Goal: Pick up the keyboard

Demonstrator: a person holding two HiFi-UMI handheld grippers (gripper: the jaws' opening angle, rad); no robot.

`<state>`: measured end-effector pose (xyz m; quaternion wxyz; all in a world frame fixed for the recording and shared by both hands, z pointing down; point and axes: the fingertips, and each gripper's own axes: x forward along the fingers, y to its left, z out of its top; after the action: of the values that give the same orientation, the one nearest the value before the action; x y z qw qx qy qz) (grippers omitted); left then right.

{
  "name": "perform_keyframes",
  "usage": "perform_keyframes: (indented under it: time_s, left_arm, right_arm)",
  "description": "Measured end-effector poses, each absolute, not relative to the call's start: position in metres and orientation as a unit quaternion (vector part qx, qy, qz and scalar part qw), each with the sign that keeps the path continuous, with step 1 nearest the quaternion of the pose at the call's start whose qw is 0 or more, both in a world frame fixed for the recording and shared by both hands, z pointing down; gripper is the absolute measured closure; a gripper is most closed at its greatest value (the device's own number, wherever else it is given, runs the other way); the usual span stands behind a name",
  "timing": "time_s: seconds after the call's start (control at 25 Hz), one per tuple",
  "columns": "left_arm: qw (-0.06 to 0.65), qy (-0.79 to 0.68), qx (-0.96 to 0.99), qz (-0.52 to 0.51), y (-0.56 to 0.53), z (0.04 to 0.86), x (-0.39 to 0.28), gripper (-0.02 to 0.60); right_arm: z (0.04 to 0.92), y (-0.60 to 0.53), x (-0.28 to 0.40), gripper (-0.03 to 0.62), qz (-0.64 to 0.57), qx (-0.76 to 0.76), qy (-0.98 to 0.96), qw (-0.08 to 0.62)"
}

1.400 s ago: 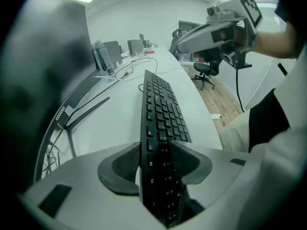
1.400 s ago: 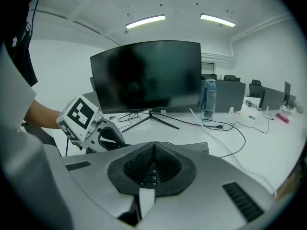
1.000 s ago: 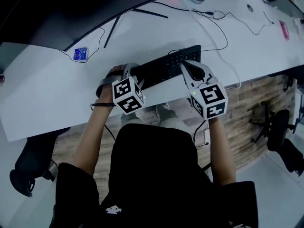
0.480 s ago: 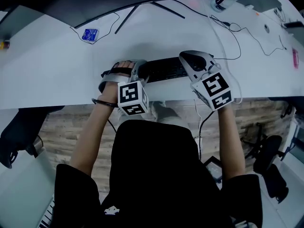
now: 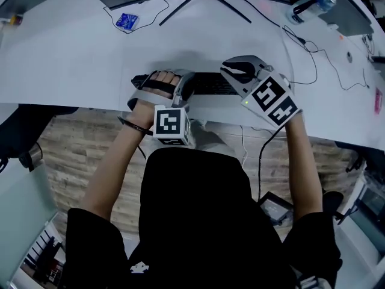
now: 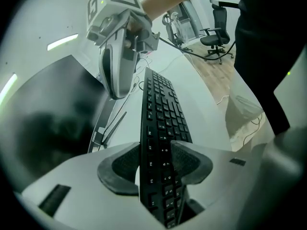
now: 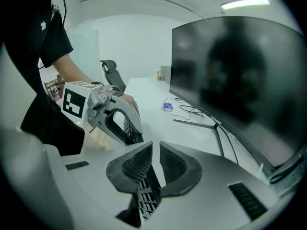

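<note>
Clamping keyboard (image 6: 160, 114), left gripper (image 6: 156, 163), right gripper (image 7: 154, 166)

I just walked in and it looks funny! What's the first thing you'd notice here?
A long black keyboard is pinched at both ends, by the left gripper and the right gripper, at the near edge of the white desk. Each gripper wears a cube of black-and-white squares. A big dark curved monitor stands at the desk's back.
</note>
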<state>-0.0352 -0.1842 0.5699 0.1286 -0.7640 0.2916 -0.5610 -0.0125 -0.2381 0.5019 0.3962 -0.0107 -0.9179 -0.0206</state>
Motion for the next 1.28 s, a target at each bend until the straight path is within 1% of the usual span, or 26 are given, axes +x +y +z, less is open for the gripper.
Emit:
perform_keyframes:
  time_s: [0.08,0.28,0.48,0.56,0.8,0.96,1.16,1.24,1.28]
  left_arm:
    - [0.138,0.295,-0.761,-0.561,-0.182,0.570,-0.033,0.377]
    - [0.152,0.312,-0.754,-0.558,-0.176,0.571,-0.030,0.377]
    - [0.182,0.316,-0.743,-0.561,-0.167,0.574,-0.026,0.377]
    - [0.192,0.321,-0.738,-0.561,-0.165,0.572,-0.026,0.377]
    - [0.210,0.338,-0.723,-0.564,-0.168,0.568,-0.028,0.377]
    - [0.210,0.341,-0.724,-0.562,-0.167,0.568,-0.028,0.377]
    - [0.206,0.337,-0.730,-0.558,-0.165,0.569,-0.028,0.377]
    - [0.202,0.333,-0.733,-0.557,-0.163,0.570,-0.027,0.377]
    - [0.195,0.328,-0.738,-0.556,-0.161,0.571,-0.026,0.377]
  right_arm:
    - [0.504,-0.230,-0.014,0.524,-0.019,-0.037,-0.914,0.403]
    - [0.518,-0.212,-0.013,0.461,-0.016,-0.094,-0.897,0.432]
    - [0.540,-0.196,-0.014,0.370,-0.041,-0.148,-0.865,0.477]
    - [0.548,-0.189,-0.015,0.356,-0.050,-0.169,-0.850,0.496]
    - [0.574,-0.175,-0.011,0.352,-0.075,-0.212,-0.809,0.543]
    - [0.591,-0.173,-0.002,0.352,-0.091,-0.224,-0.779,0.579]
    - [0.598,-0.174,0.001,0.353,-0.104,-0.226,-0.763,0.597]
    - [0.598,-0.173,0.001,0.379,-0.115,-0.228,-0.761,0.596]
    - [0.598,-0.174,0.000,0.441,-0.123,-0.227,-0.762,0.594]
